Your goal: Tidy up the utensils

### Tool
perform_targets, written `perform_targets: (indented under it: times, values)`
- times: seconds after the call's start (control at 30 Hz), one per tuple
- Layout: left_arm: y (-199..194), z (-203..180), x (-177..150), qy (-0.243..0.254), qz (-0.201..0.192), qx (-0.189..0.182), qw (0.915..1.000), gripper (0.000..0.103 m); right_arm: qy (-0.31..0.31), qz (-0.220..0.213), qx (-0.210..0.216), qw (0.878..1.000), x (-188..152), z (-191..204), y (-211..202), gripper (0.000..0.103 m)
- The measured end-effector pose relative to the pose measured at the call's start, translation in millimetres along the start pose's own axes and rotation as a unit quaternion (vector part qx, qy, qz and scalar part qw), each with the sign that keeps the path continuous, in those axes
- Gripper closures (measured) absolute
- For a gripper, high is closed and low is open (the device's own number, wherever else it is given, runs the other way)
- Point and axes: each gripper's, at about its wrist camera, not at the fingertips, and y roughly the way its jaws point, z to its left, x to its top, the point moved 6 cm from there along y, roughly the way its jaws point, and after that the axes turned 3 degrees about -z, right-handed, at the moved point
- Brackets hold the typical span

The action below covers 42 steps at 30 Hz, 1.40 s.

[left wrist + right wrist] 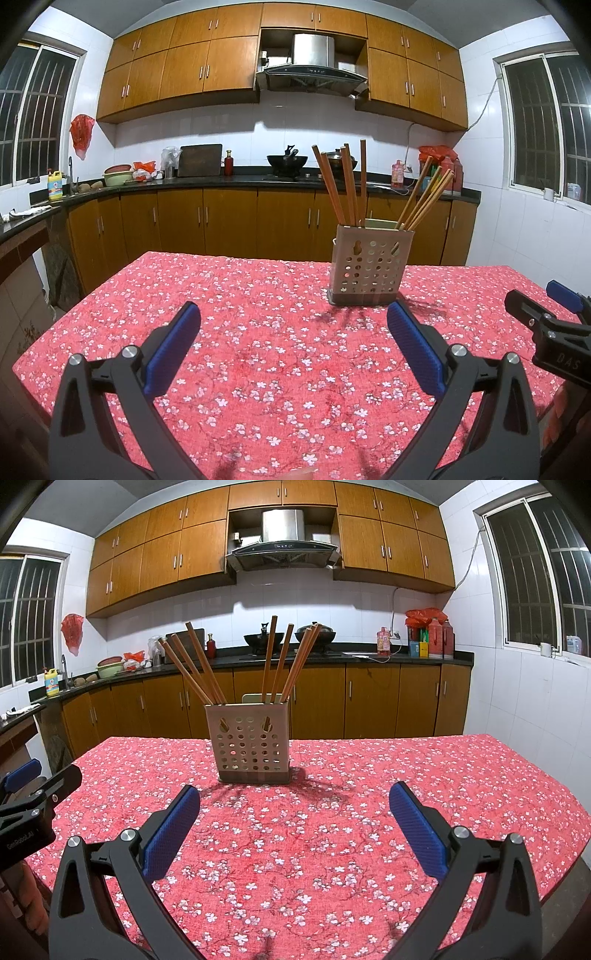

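A perforated metal utensil holder (371,264) (252,742) stands upright on the table, beyond both grippers. Several wooden chopsticks (343,184) (199,668) stick out of it in two fanned bunches, one per side. My left gripper (293,314) is open with nothing between its blue pads; the holder sits ahead and to its right. My right gripper (294,797) is open too and holds nothing; the holder stands ahead, slightly left of its centre. Each gripper shows at the edge of the other's view: the right one (546,321), the left one (33,794).
A red tablecloth with white flowers (258,350) (369,812) covers the table; its edges fall away left, right and near. Behind it run wooden cabinets and a dark counter (332,653) with woks, bottles and a cutting board.
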Motion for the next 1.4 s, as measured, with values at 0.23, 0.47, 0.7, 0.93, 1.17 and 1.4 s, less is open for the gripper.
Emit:
perform_targets:
  times: [0.23, 0.47, 0.7, 0.93, 1.17, 1.4]
  values:
    - [-0.2, 1.2, 0.8, 0.001, 0.000, 0.000, 1.0000, 0.004, 0.001, 0.001, 0.000, 1.000, -0.5, 0.2, 0.2, 0.002]
    - [-0.1, 2.0, 1.2, 0.001, 0.001, 0.000, 1.0000, 0.004, 0.001, 0.003, 0.001, 1.000, -4.4, 1.5, 0.3, 0.002]
    - [-0.8, 1.5, -0.9, 0.001, 0.002, 0.000, 1.0000, 0.004, 0.002, 0.004, 0.001, 1.000, -7.7, 3.8, -0.5, 0.002]
    - [-0.4, 1.6, -1.4, 0.002, 0.003, 0.000, 1.0000, 0.004, 0.002, 0.005, 0.001, 1.000, -7.4, 5.5, -1.6, 0.002]
    - [-0.3, 2.0, -0.8, 0.002, 0.003, 0.000, 1.0000, 0.004, 0.003, 0.006, 0.001, 1.000, -6.9, 4.9, -0.7, 0.002]
    - [0.6, 2.4, -1.4, 0.002, 0.004, -0.001, 1.0000, 0.004, 0.003, 0.008, 0.002, 1.000, -7.6, 5.0, -1.6, 0.002]
